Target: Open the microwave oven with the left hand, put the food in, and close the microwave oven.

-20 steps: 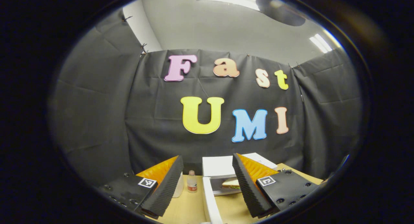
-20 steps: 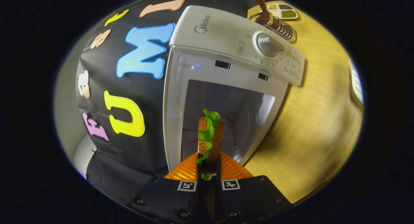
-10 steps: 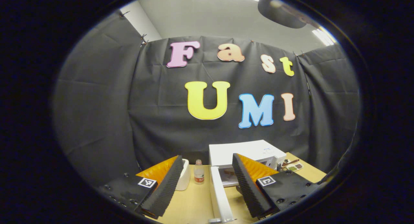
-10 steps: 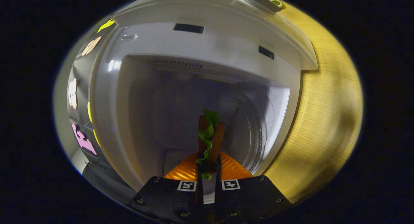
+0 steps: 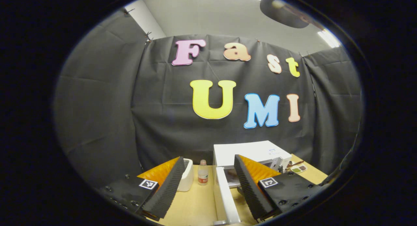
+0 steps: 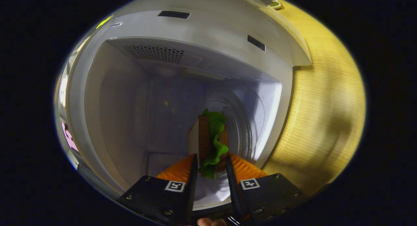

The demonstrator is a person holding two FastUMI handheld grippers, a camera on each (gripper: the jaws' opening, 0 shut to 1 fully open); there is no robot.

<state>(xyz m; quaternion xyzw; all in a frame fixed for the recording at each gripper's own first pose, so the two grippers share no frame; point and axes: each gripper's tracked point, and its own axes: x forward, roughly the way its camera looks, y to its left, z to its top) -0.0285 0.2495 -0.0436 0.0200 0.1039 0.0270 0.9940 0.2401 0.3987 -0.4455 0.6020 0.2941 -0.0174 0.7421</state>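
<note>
Food: the sandwich [image 6: 210,139] stood on edge at the lower centre of the right gripper view, its long axis running straight away from the right tool [image 6: 210,183], inside the open microwave [image 6: 208,33] cavity.
Right tool: its fingers [image 6: 193,173] were parted a little around the sandwich; whether both pressed on it, I cannot tell.
Turntable: the glass plate [image 6: 247,121] lay just right of the sandwich.
Left tool: the left tool [image 5: 208,183] was open and empty, low in the left gripper view.
Door: the open door [image 5: 224,196] showed edge-on between its fingers, so the left one seemed nearer for closing.
Counter: the wooden counter [image 6: 325,121] filled the right side.
</note>
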